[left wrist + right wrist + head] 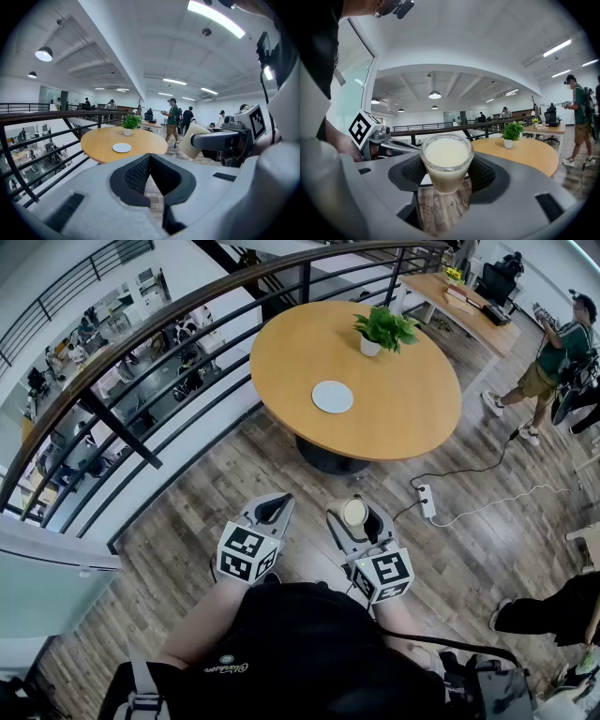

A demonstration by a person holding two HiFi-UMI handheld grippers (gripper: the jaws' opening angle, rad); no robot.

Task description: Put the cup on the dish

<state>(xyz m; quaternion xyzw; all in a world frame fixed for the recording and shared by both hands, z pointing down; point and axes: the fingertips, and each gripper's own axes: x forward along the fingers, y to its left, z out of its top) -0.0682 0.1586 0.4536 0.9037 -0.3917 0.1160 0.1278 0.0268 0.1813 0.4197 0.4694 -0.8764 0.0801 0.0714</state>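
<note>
R gripper (357, 516): jaws wide, clamped on cup (446, 161), over floor (234, 474) short of tabletop (403, 399) | L gripper (150, 161): jaws together, empty | dish (332, 397): mid tabletop, well apart from cup

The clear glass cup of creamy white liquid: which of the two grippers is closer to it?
Right. The right gripper grips the clear glass cup between its jaws; the left gripper, shut and empty, is beside it on its left, not touching.
</note>
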